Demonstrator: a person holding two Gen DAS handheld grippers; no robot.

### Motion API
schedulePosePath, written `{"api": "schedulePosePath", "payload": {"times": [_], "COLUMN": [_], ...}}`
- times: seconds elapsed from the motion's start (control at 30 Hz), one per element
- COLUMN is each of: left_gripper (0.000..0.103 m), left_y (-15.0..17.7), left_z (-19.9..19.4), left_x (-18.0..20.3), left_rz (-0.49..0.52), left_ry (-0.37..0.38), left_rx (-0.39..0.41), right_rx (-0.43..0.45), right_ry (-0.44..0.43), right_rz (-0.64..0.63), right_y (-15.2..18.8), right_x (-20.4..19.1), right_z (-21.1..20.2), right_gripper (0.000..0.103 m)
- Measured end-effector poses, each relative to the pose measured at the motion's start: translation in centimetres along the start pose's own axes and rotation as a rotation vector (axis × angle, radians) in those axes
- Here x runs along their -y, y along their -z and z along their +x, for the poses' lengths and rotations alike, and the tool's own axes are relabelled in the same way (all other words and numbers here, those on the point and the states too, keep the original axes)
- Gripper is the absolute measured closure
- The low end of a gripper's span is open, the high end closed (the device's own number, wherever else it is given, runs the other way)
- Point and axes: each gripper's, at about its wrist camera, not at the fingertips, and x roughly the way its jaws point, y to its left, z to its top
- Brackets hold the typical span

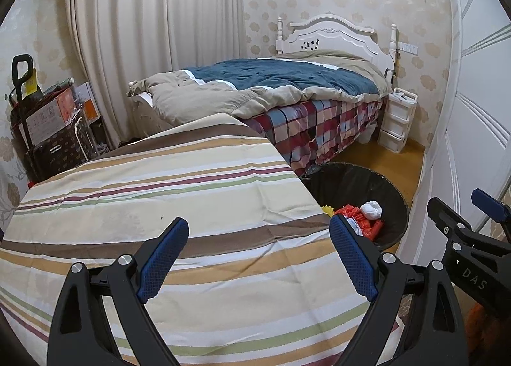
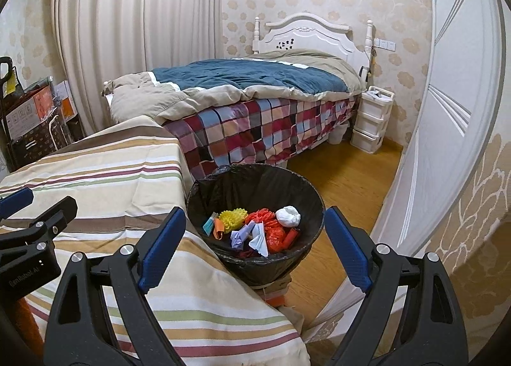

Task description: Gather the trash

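Observation:
A black-lined trash bin (image 2: 204,187) stands on the floor right of the striped table. It holds several scraps: a white wad (image 2: 288,216), red-orange mesh (image 2: 274,232), a yellow piece (image 2: 235,218), pale folded paper (image 2: 259,240). In the left wrist view the bin (image 1: 367,181) is half hidden by the table edge, with the white wad (image 1: 371,209) showing. My left gripper (image 1: 259,252) is open and empty above the striped cloth (image 1: 159,193). My right gripper (image 2: 255,240) is open and empty just above the bin's near rim.
A bed (image 2: 255,91) with a blue and beige quilt stands behind the bin. A white drawer unit (image 2: 372,118) sits by the headboard. A white door (image 2: 447,110) is on the right. Boxes and a cart (image 1: 48,123) are at the left by the curtain.

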Motion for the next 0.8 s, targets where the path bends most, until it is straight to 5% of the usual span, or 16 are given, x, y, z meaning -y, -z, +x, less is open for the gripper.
{"api": "schedulePosePath", "payload": {"times": [0.8], "left_gripper": [0.014], "left_y": [0.26], "left_z": [-0.27], "left_x": [-0.29], "left_rz": [-0.006], "left_ry": [-0.005], "left_rx": [-0.003], "right_rx": [-0.001], "right_ry": [0.0], "right_rz": [0.0], "right_y": [0.1], "right_x": [-0.01], "right_z": [-0.11], "right_gripper": [0.017]}}
